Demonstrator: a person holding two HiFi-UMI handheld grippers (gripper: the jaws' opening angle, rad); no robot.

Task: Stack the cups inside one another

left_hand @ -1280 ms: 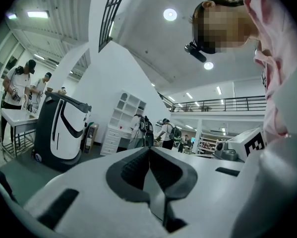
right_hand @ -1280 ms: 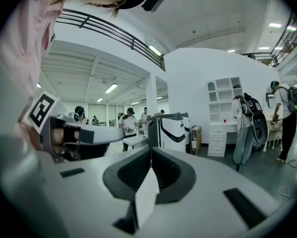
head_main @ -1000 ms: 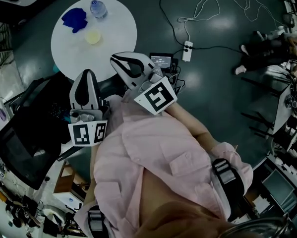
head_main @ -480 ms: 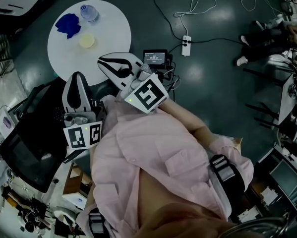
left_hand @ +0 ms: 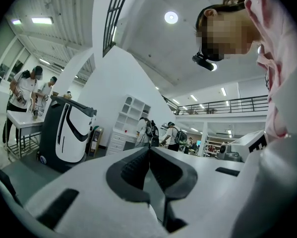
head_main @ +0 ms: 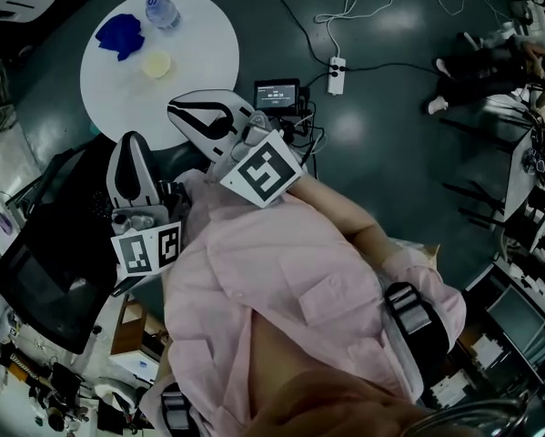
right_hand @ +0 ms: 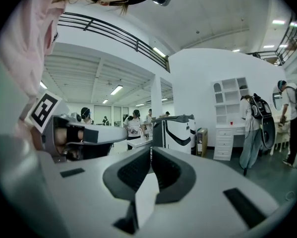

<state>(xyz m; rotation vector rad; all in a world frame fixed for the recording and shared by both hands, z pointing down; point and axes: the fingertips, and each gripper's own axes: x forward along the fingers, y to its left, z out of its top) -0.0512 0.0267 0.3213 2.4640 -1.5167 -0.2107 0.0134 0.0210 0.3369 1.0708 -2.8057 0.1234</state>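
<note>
The head view shows a round white table (head_main: 199, 44) at the upper left. On it stand a pale yellow cup (head_main: 156, 63), a clear bluish cup (head_main: 161, 10) and a dark blue item (head_main: 119, 35) whose shape I cannot make out. My right gripper (head_main: 174, 107) is held level in front of the person's chest, with its tip over the table's near edge, apart from the cups. Its jaws meet with nothing between them (right_hand: 150, 150). My left gripper (head_main: 130, 137) hangs lower left, off the table, and is likewise shut and empty (left_hand: 149, 150).
A small screen device (head_main: 276, 94) and a power strip (head_main: 335, 69) with cables lie on the dark floor right of the table. A black chair (head_main: 45, 271) stands at the left. A white machine (left_hand: 64, 133), shelves (right_hand: 227, 128) and people stand farther off.
The right gripper has edged toward the table. The head view has shifted, so the table sits further up and left in the picture. Both grippers stay shut.
</note>
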